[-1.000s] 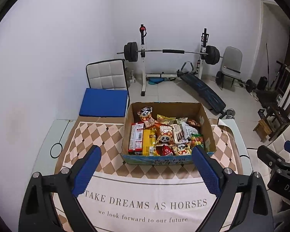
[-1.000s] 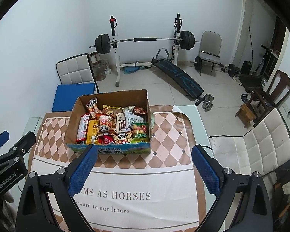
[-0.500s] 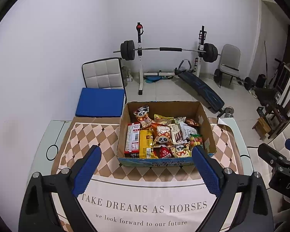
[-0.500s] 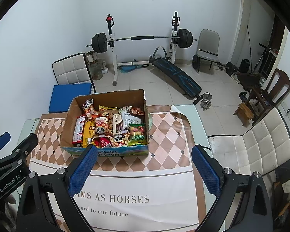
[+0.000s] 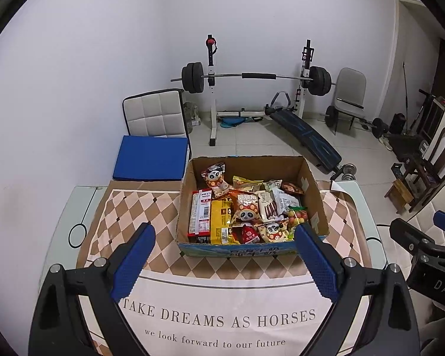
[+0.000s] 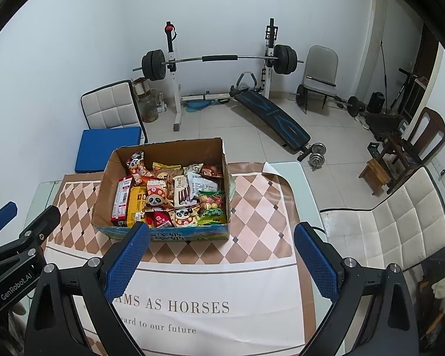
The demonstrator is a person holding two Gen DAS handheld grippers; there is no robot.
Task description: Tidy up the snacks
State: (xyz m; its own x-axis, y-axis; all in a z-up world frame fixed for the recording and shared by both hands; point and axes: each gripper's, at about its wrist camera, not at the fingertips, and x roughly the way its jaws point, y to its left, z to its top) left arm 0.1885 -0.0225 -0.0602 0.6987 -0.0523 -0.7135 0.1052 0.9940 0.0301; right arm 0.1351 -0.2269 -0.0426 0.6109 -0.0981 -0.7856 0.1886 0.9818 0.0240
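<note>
A brown cardboard box (image 5: 313,191) stands on the table, full of mixed snack packets (image 5: 246,207): panda bags, a red box, a yellow pack, biscuits, sweets. It shows in the right wrist view too (image 6: 106,178), with the snacks (image 6: 169,195) inside. My left gripper (image 5: 224,262) is open and empty, held above the table in front of the box. My right gripper (image 6: 221,262) is open and empty, in front of the box and to its right. Each gripper shows at the edge of the other's view.
The table carries a checked cloth (image 5: 133,207) with printed words. A white chair with a blue cushion (image 5: 151,157) stands behind the table. Another white chair (image 6: 400,222) stands at the right. A barbell rack (image 5: 252,77) and bench sit on the floor beyond.
Both grippers have pulled back and shifted slightly; the box sits a little lower and further left in both views. Both stay open and empty.
</note>
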